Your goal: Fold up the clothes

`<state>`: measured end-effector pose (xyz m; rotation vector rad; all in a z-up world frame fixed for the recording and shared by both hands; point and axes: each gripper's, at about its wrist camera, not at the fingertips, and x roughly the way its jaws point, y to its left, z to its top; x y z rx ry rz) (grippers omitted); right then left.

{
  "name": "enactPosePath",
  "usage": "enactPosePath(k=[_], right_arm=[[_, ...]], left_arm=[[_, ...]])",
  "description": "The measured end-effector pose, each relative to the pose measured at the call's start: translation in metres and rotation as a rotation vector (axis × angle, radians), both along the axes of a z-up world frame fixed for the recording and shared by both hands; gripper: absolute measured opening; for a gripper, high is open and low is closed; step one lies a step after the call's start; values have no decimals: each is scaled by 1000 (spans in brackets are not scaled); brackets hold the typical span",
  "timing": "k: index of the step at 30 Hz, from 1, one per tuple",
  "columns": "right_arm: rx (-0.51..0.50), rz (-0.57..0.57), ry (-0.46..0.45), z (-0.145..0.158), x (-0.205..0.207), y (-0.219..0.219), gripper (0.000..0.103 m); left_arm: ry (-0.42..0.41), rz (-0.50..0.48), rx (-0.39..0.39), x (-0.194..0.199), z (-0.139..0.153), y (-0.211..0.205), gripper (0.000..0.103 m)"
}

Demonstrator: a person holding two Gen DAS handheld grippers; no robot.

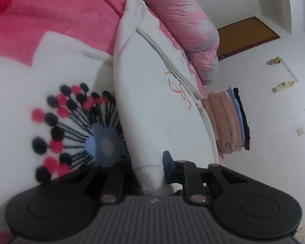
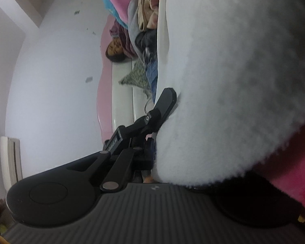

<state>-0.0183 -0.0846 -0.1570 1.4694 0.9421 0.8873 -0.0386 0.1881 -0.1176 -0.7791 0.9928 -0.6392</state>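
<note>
— Two claws gripped one white sweatshirt (image 1: 152,109) on the flower-print blanket (image 1: 50,65)?
— Yes: left claw (image 1: 150,174) clenched its ribbed cuff (image 1: 151,178), apparently to fold the sleeve; right claw (image 2: 168,109) pinched a fleecy edge, seemingly steadying it.

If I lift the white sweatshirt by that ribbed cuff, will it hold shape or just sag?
Likely sag: the white sweatshirt is soft fleece, draping in a curve over the blanket. Probably light for its bulk. The ribbed cuff bunches between the left gripper pads, so it should not slip easily.
</note>
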Motion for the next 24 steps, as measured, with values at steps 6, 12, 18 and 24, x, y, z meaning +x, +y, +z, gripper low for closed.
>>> enactPosePath(k=[6,12,18,24], right_arm=[[13,60,-4,5,11,-7,19],[22,78,9,8,16,-17,25],[-4,14,50,13,12,-37,28],[-93,-66,161,14,-2,-62,33]], left_arm=[[-1,0,31,-2,0,1,17],[-8,1,44,-5,0,3,15],[-12,41,90,-8,3,-5,13],[-23,94,158,-17,10,-16,11]])
